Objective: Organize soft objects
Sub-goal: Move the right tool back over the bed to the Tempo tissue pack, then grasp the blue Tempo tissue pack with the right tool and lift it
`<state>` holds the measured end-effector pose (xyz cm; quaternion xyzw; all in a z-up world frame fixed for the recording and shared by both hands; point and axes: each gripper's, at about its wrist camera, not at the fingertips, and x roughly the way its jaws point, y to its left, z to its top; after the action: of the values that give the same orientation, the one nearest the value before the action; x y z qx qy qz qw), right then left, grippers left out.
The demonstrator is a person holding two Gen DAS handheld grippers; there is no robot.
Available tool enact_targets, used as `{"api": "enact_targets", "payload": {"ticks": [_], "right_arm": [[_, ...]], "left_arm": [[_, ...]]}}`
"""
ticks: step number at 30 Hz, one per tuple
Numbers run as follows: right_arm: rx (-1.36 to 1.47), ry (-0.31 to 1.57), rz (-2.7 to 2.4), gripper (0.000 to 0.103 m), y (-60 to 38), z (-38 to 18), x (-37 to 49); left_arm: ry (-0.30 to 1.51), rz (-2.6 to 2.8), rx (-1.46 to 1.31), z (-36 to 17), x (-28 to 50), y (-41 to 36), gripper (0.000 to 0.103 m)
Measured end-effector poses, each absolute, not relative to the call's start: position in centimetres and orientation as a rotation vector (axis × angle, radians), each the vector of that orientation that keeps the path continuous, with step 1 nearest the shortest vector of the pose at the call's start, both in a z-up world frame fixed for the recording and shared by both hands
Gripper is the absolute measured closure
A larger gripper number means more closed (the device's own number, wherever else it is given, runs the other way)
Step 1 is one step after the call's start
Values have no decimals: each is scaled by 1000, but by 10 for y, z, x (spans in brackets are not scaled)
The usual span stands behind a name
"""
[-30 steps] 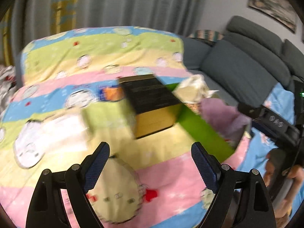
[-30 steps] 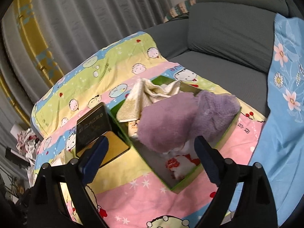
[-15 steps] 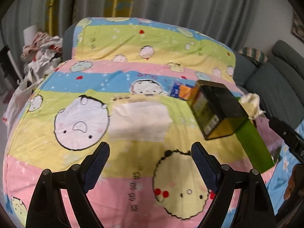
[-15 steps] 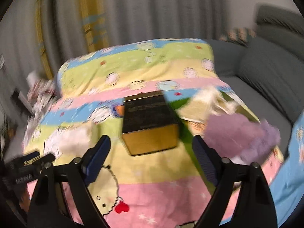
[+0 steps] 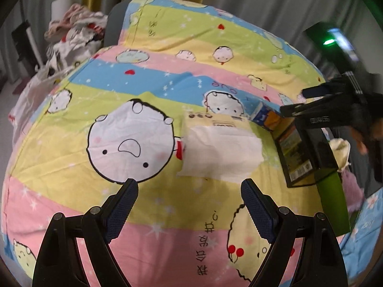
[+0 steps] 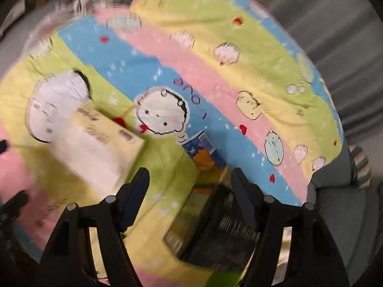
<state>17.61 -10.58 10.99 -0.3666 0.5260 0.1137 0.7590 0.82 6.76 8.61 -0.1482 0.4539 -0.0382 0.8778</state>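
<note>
A soft white and pale yellow tissue pack (image 5: 221, 151) lies on the cartoon-print cloth, just ahead of my left gripper (image 5: 189, 205), which is open and empty. In the right wrist view the same tissue pack (image 6: 98, 148) lies to the left of my right gripper (image 6: 189, 196), which is open and empty above a black and gold box (image 6: 215, 227). A green box (image 5: 332, 203) at the right edge holds a cream towel (image 5: 341, 149) and a purple towel (image 5: 352, 191). My right gripper also shows in the left wrist view (image 5: 304, 100).
A small blue and orange carton (image 6: 203, 150) lies beyond the black box (image 5: 299, 150). A heap of clothes (image 5: 74, 31) sits beyond the cloth's far left edge. Grey curtains hang behind. A grey sofa (image 6: 335, 191) lies to the right.
Both grippers have swung left, away from the green box and toward the tissue pack. The right gripper has come over the black box. Both have stayed open.
</note>
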Motion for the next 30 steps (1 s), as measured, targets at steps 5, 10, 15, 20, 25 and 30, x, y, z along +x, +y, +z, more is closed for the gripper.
{"api": "enact_targets", "payload": {"ticks": [5,10,15,20,25,30], "right_arm": [[-853,1285,255,34,-103,78,227],[-897,1341,242,34,-108,54,253],[-830,1395,231,60,-119,34,264],[-742,1313,164,71,-116,48,264],[-588,1169,181,72,-107,94,243],[-356,1098,311,72,-103,147,186]], "left_arm": [[979,-76,-324,79,18,71,15],[1015,-123,-332,74,22,65,15],[1022,-153,-343,75,21,62,15],[1003,-126,-354,77,21,67,15],[986,-99,-377,80,18,74,15],[955,-96,-381,89,13,79,15]]}}
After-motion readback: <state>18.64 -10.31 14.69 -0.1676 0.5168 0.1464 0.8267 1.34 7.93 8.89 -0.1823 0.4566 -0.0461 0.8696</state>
